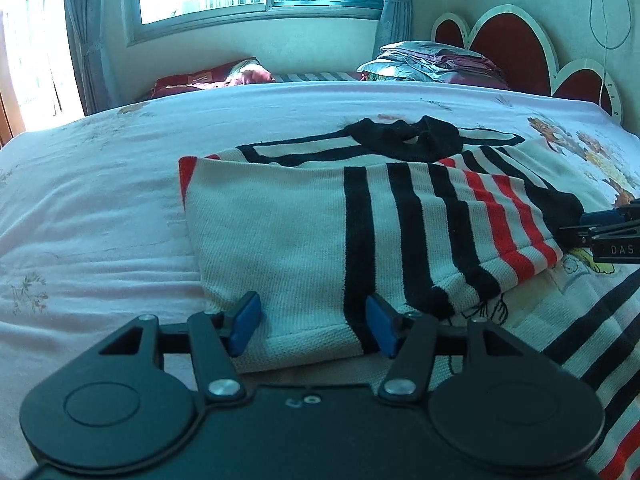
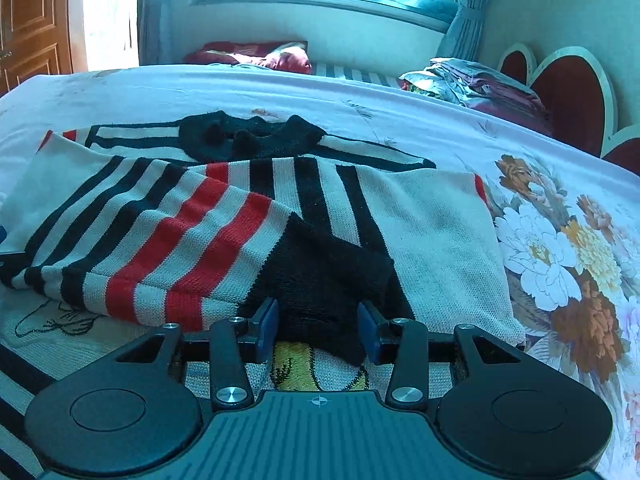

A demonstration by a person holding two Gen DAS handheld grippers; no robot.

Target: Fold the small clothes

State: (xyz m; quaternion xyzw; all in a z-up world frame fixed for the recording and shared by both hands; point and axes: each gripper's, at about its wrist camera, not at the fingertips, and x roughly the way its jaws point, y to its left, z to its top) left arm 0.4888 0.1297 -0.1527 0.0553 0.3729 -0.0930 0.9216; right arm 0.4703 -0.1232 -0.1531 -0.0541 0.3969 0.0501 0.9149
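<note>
Lying across the flowered bedsheet [image 2: 560, 240], the striped knit sweater [image 1: 280, 220] is filling the middle of both views, sleeves folded over its body. The left gripper [image 1: 312, 326] is hovering at six o'clock, jaws spread either side of a white sleeve edge. The right gripper [image 2: 318, 330] is straddling the black cuff [image 2: 320, 280], whether pinching I cannot tell.

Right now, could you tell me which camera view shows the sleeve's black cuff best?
The right wrist view: the black cuff lies front and centre, running down between the right gripper and its blue pads. The left wrist view shows only its dark end at the far right, beside the other gripper's tip.
</note>
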